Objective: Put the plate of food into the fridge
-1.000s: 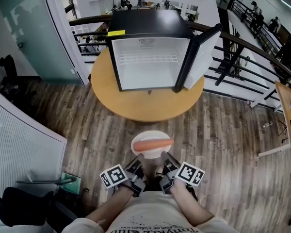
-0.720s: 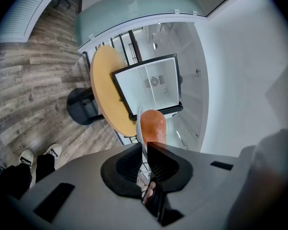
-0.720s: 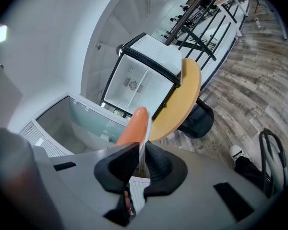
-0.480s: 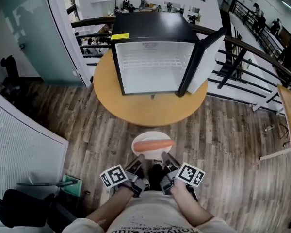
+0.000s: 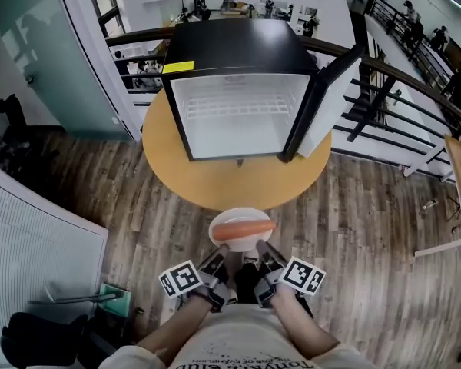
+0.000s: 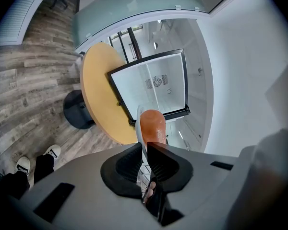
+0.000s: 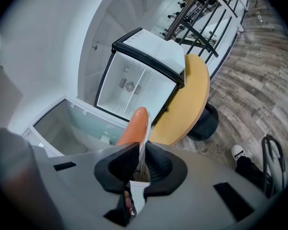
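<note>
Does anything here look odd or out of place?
Nothing looks spilled or broken. The only curious sight is a small fridge on a round table, door open. The left tongs and right tongs pinch the near rim of the plate, food resting on it.

The fridge (image 5: 238,52) hides the far half of the tabletop (image 5: 215,179); the left tongs (image 5: 220,249) and right tongs (image 5: 260,246) cover the near rim of the plate (image 5: 238,213).

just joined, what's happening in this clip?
A person holds a white plate with a long orange piece of food on it, the left gripper and right gripper each clamped on its near rim. A small fridge stands on a round table ahead, door open. The plate is not yet inside.
</note>
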Demonstrator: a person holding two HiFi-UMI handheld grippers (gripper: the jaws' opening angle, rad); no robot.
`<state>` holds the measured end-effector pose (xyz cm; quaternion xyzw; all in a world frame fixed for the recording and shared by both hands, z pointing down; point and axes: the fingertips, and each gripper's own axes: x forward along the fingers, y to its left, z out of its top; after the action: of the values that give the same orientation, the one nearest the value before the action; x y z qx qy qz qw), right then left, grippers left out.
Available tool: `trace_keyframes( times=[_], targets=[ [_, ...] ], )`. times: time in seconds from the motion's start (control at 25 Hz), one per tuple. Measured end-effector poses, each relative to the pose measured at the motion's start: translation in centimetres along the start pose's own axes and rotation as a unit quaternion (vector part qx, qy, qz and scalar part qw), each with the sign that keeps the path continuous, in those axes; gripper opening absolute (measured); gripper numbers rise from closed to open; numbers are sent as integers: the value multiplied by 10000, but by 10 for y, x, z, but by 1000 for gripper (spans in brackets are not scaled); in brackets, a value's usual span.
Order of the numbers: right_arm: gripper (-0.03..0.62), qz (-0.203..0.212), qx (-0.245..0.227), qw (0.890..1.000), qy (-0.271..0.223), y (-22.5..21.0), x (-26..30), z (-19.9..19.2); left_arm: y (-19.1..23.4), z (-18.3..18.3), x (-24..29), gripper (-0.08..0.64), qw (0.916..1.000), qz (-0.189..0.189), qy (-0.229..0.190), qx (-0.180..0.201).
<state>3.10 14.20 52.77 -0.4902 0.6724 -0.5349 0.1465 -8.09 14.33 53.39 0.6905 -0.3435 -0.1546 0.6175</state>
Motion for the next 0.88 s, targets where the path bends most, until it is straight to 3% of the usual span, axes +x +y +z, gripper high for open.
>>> trace_keyframes(
  times=[0.64, 0.88],
  targets=[
    [57, 38, -5, 9997, 246, -21, 84, 115, -13, 60, 125, 41, 9996, 127, -134, -223],
    [57, 109, 29, 9992, 371, -24, 106, 139, -16, 79, 151, 41, 9996, 188, -221, -48]
  ],
)
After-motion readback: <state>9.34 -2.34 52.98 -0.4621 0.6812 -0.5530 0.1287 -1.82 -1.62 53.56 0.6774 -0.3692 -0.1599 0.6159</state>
